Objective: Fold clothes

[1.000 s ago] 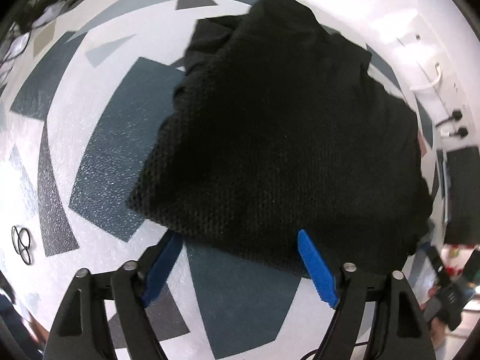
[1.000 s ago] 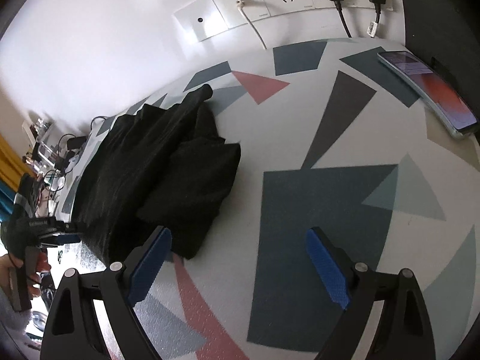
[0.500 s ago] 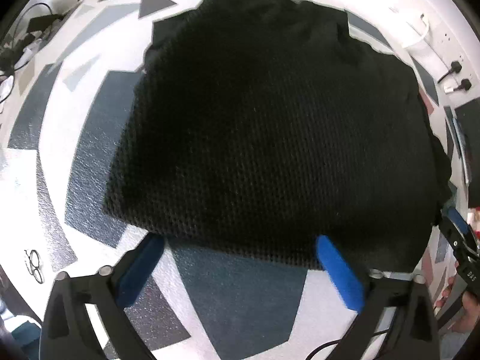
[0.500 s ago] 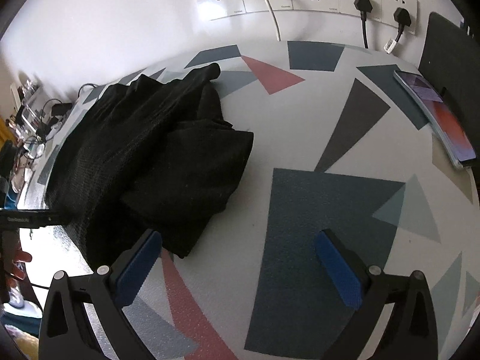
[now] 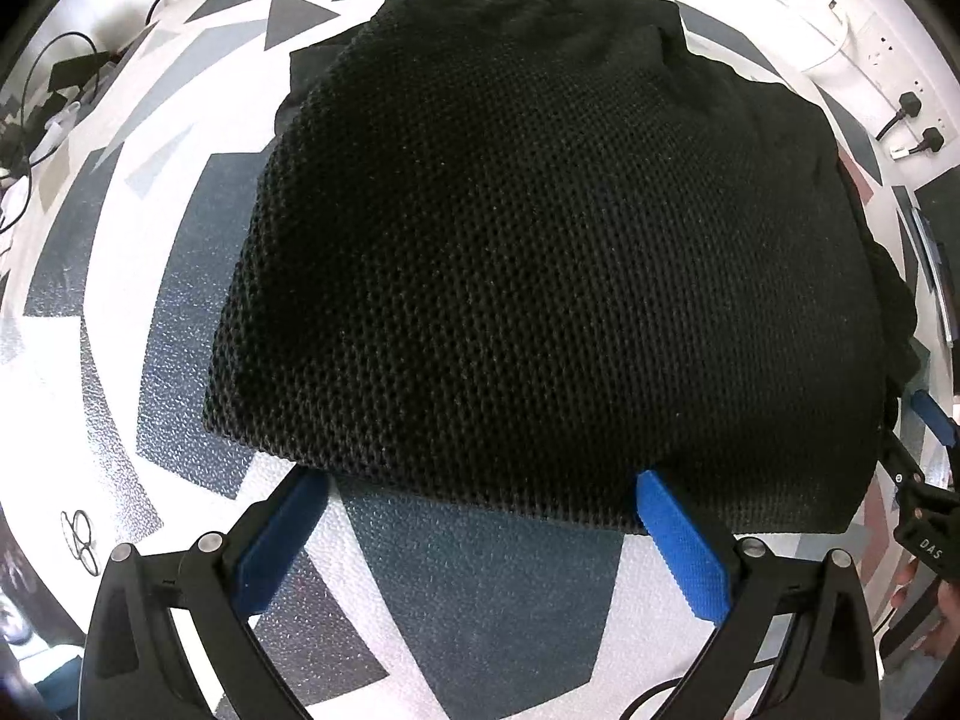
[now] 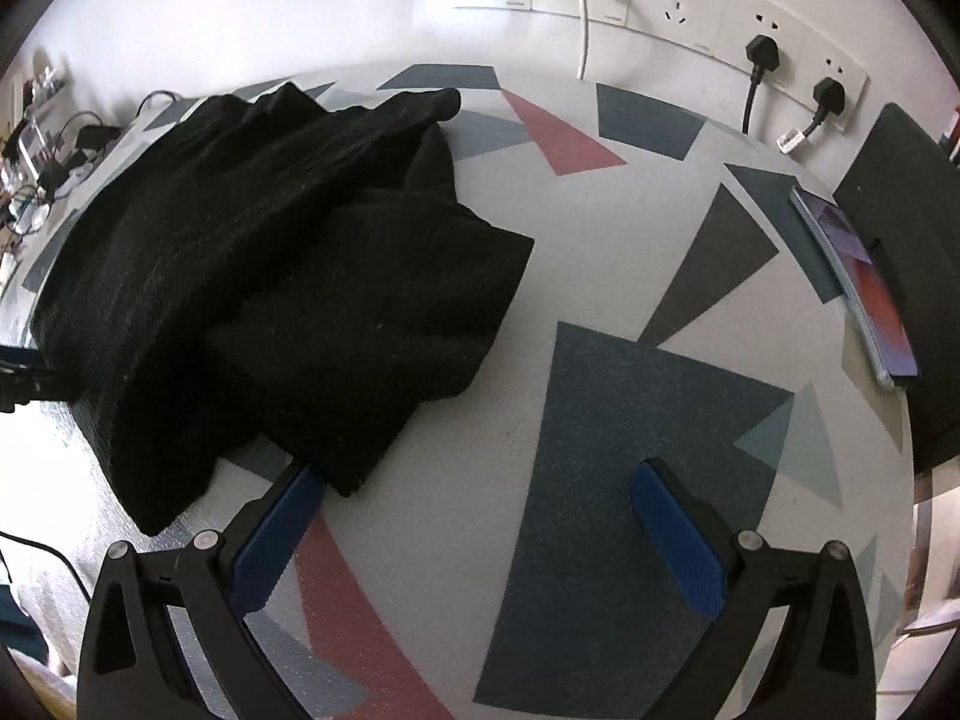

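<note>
Both grippers have just spread their blue jaws wide and hold nothing: the left gripper (image 5: 483,489) hangs at the near hem of one black knit garment (image 5: 540,252), the right gripper (image 6: 477,480) at its folded corner. It lies on the patterned table (image 6: 648,420). One phone (image 6: 858,276) lies well right; two black plugs (image 6: 762,51) sit in the wall sockets.

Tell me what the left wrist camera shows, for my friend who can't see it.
A black knitted garment lies folded on a table patterned with grey and blue shapes. The left tongs hang wide open over its near edge, gripping nothing.
</note>
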{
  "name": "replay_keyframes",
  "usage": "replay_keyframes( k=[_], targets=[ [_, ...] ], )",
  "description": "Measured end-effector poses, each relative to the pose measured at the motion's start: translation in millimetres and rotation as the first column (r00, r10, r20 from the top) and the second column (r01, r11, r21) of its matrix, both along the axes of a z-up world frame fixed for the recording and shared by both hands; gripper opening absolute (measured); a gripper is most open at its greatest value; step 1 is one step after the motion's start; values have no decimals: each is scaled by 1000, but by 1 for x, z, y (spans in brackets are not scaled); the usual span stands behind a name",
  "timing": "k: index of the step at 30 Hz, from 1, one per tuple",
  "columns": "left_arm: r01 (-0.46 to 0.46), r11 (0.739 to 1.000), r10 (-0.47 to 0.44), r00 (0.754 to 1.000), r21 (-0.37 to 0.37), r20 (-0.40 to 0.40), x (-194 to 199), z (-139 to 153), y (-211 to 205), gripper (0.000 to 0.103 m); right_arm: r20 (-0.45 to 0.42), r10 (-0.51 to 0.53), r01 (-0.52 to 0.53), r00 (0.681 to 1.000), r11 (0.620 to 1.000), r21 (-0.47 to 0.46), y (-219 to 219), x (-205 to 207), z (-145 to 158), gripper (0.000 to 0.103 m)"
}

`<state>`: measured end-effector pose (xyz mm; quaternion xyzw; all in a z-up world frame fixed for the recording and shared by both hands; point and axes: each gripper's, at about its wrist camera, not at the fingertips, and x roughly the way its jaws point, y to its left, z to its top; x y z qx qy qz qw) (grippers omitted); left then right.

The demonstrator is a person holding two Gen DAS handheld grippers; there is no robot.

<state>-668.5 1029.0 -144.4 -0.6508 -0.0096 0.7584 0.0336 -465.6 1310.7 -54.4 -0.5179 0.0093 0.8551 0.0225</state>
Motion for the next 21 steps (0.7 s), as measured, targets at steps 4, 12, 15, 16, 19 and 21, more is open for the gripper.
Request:
replay_keyframes(
  k=[4,12,15,16,19,21],
  targets=[
    [1,1000,-1,1000,-3,11,-6,0,-1,103,-6,-3,3,1000,1000,2,0,-1,-1,103],
    [-6,1000,5,999,20,54,-22,1,-8,102,14,-13,13,1000,1000,3,2,-7,-1,103],
    [-59,991,52,997,120,59,-27,5,-25,102,32,-15,15,999,1000,3,3,-11,-1,103],
    [-84,983,75,996,163,57,-27,6,-32,102,38,-15,15,999,1000,2,3,-12,0,103],
    [-168,937,158,986,307,56,-26,10,-58,102,57,-18,18,998,1000,1,5,-16,0,103],
    [-241,880,237,970,408,62,-22,11,-79,102,62,-22,22,998,1000,1,5,-18,0,103]
  ],
)
